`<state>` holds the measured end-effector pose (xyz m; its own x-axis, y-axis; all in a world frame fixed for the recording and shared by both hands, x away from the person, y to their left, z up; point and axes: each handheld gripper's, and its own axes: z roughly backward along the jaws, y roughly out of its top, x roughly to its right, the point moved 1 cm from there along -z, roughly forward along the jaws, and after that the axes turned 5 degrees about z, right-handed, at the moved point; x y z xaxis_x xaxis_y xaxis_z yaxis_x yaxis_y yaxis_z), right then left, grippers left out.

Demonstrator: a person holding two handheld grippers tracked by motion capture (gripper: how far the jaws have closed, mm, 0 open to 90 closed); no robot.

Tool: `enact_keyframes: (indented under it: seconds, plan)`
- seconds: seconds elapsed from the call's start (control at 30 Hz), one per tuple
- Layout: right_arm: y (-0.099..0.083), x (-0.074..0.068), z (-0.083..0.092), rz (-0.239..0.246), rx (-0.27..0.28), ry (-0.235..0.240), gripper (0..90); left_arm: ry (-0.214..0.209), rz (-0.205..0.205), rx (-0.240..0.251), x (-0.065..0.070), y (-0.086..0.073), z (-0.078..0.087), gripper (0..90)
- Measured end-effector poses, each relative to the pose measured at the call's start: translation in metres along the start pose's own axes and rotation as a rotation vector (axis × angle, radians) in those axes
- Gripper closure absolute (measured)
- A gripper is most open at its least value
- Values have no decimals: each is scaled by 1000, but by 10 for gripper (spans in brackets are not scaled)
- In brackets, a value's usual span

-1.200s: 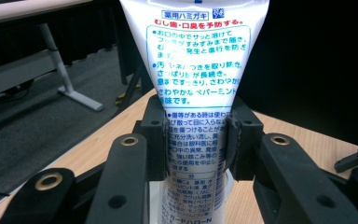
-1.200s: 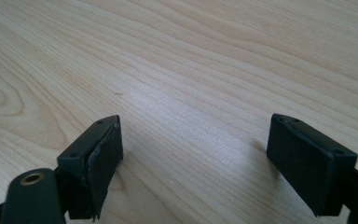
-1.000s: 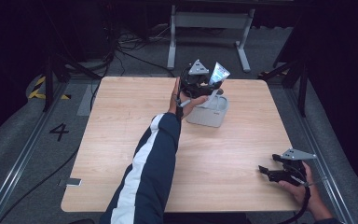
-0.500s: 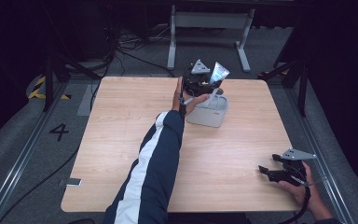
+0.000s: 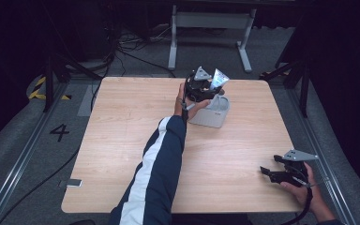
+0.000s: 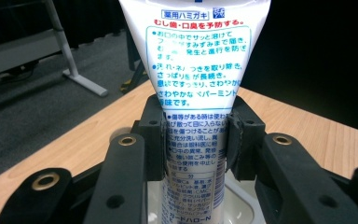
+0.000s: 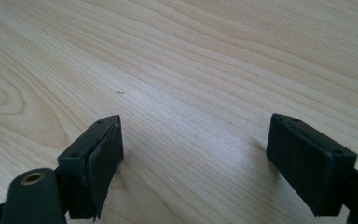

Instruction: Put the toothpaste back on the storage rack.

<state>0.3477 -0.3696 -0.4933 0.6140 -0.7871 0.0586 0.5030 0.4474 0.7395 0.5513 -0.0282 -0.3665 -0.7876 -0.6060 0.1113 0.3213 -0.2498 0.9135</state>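
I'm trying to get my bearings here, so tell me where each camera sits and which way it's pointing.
High view: above the near table edge, looking forward and down; sleeve, both hands and claws show.
Left gripper view: on the left claw, facing its toothpaste tube over a white holder.
Right gripper view: on the right claw, facing bare wood between open jaws.
Shared: high and left views both show the tube and holder.

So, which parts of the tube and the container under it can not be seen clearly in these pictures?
- Left gripper view: the tube has its top end cut off by the upper edge, and its lower end by the bottom edge.
- Left gripper view: the white container is mostly hidden behind the left tongs.
- High view: the container's inside is hidden by the hand; the tube's print is too small.
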Motion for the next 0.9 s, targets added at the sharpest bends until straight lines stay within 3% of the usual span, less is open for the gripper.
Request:
enact_keyframes:
  seconds: [0.23,0.37,0.67,0.9]
  plan:
    - [0,0,0,0,-1,0,190,9,-23,-23,0,-9,3,647]
    - [0,0,0,-1,0,0,190,12,-16,-32,0,-12,5,644]
    - [0,0,0,-1,0,0,191,26,-64,-105,0,-20,6,639]
    - [0,0,0,-1,0,0,191,30,-67,-144,0,-26,7,633]
